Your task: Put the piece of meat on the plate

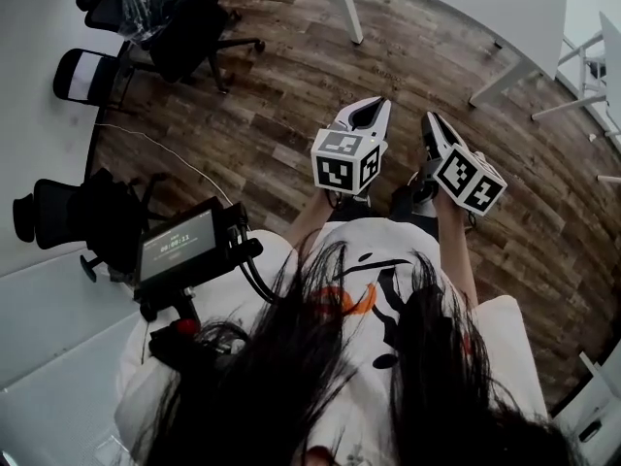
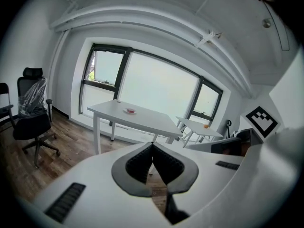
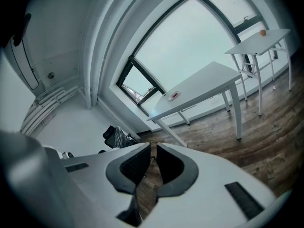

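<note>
Head view shows the white left gripper (image 1: pixel 369 111) and right gripper (image 1: pixel 433 122) with jaws together, empty; unopened, they may shove the small round plate (image 2: pixel 130 110) off its white table (image 2: pixel 147 121).

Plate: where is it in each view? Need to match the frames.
Head view: the plate is not in it; only part of the white table shows, along the top edge.
Left gripper view: plate left of centre, on the white table, above the jaws.
Right gripper view: plate just above centre, on the same table.
Shared landmark: the white table, in all three views.
</note>
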Motion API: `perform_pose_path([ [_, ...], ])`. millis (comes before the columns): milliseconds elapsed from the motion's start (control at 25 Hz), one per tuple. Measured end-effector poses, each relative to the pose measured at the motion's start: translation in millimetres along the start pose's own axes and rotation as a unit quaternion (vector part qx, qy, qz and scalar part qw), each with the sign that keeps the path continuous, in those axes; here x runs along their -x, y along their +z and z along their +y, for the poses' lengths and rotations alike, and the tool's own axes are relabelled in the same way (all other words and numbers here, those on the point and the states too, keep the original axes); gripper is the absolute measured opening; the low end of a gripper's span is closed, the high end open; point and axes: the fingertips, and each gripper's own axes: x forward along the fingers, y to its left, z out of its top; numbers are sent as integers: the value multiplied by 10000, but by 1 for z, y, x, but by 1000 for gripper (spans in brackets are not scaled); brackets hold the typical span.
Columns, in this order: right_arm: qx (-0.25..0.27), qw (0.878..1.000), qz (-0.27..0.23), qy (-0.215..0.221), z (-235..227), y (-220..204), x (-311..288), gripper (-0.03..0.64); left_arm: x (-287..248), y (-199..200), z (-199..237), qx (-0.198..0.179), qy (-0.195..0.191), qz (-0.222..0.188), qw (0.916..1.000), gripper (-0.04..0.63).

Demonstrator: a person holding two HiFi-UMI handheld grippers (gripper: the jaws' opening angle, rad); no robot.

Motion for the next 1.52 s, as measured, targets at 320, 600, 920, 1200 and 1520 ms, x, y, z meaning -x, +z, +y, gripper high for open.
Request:
perform_pose_path([
  [320,-37,10000,21,-71,-3,-15,9,49,-3,-10,-12,-38,-206,89,9997,6],
  [600,184,9998,-64,-71,-1,2,10,49,-9,1,-24,-82,-337,-3,9994,6],
  [920,433,9990,56,10,6,4,0,48,-14,10,-22,-56,-318,-148,9994,6],
  [1200,442,9989,-65,-115,1,7,13,48,-14,14,-32,-71,-459,-215,9987,5],
  [1520,385,9991,-74,-148,0,1,18,48,-13,8,-38,-130,-527,-129,9984,5],
])
